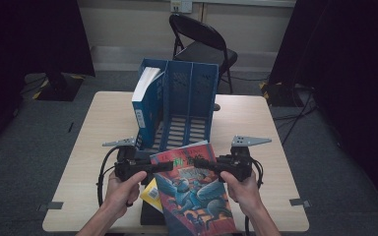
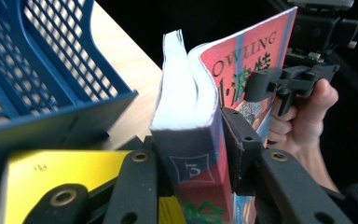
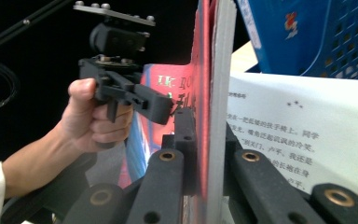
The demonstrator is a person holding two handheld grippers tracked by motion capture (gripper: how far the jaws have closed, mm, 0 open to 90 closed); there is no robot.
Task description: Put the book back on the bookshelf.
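Thick red-and-blue paperback book (image 1: 194, 191): heavy, floppy. Left gripper (image 1: 163, 166) jaws clamp its spine, right gripper (image 1: 202, 163) jaws pinch the front cover near the counter's front edge.

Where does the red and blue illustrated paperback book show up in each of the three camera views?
High view: the red and blue illustrated paperback book lies bottom centre, between both tools.
Left gripper view: centre, spine toward camera.
Right gripper view: centre, edge-on.
Shared landmark: the blue perforated plastic file rack.
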